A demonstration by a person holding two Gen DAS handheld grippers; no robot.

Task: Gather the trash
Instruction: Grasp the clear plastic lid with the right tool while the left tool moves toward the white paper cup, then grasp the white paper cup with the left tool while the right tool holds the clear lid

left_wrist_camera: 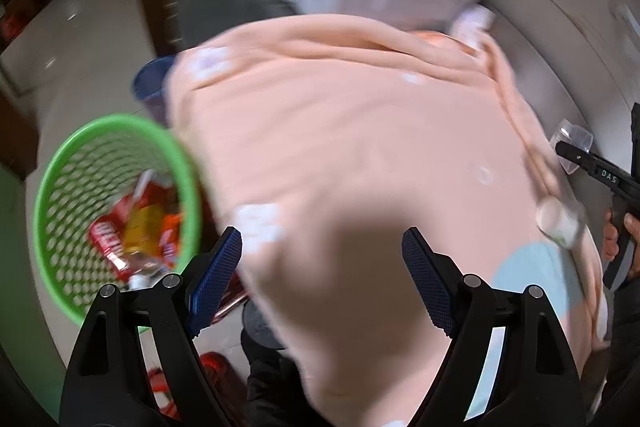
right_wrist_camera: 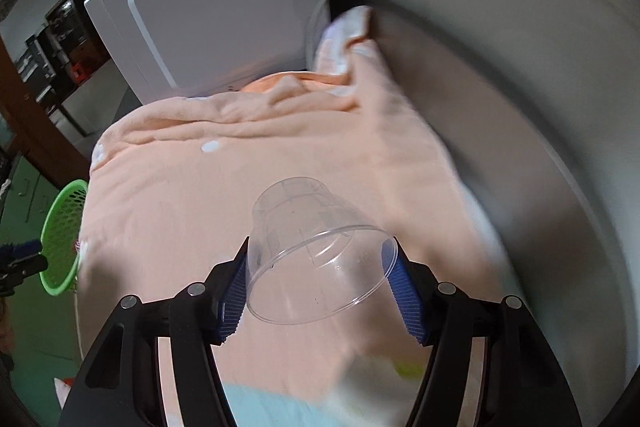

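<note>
Clear cup (right_wrist_camera: 320, 251) between right hand-held gripper (right_wrist_camera: 320, 287) pads

Black tongs (left_wrist_camera: 322, 283), blue ribbed pads (right_wrist_camera: 404, 287)

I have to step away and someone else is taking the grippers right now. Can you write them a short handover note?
Right gripper: shut on a clear plastic cup, held on its side above the peach blanket.
Left gripper: open, nothing between its fingers, over the blanket's near edge.
Green basket: on the floor left of the bed, already holding several wrappers.
Done: some trash binned, cup picked up.
Left: carry the cup over to the basket and drop it in. A small white bottle-like item lies at the blanket's right edge; it looks like a likely next pick, though it is blurred.
</note>
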